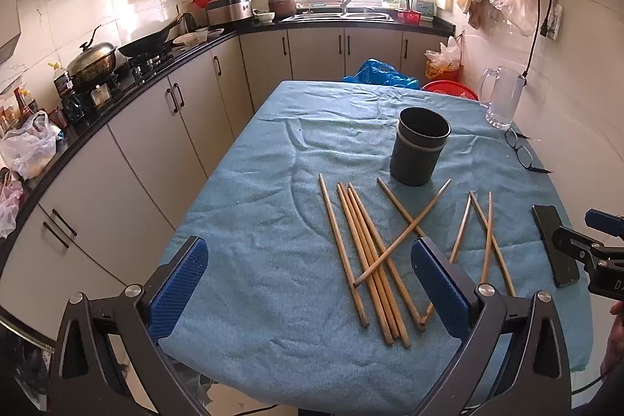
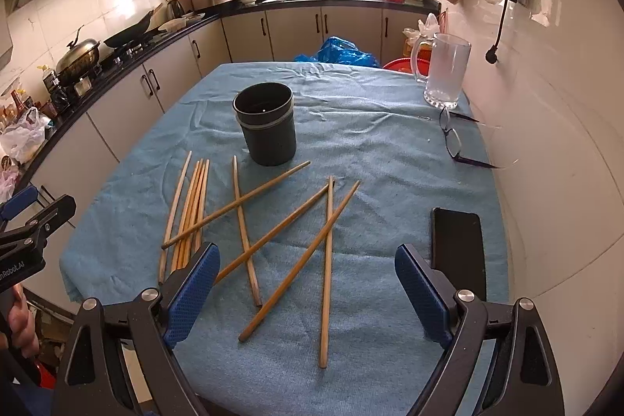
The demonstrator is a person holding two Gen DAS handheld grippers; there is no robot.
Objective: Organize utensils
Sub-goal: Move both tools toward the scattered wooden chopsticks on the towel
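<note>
Several wooden chopsticks (image 1: pixel 370 260) (image 2: pixel 249 221) lie scattered and crossed on the blue cloth (image 1: pixel 253 221) (image 2: pixel 370 143) over the table. Behind them stands a dark grey cylindrical holder (image 1: pixel 419 145) (image 2: pixel 267 123), upright, with nothing visible inside. My left gripper (image 1: pixel 308 283) hovers open over the table's near edge, left of most chopsticks. My right gripper (image 2: pixel 308 291) is open above the near ends of three crossed chopsticks; it also shows at the right edge of the left wrist view (image 1: pixel 585 244). Neither holds anything.
A black phone (image 2: pixel 458 244) (image 1: pixel 553 244) lies at the table's right side. Glasses (image 2: pixel 452 139) and a glass mug (image 2: pixel 444 69) (image 1: pixel 501 96) stand near the right wall. A kitchen counter (image 1: pixel 97 104) runs along the left. A hand (image 2: pixel 19 322) holds the left gripper.
</note>
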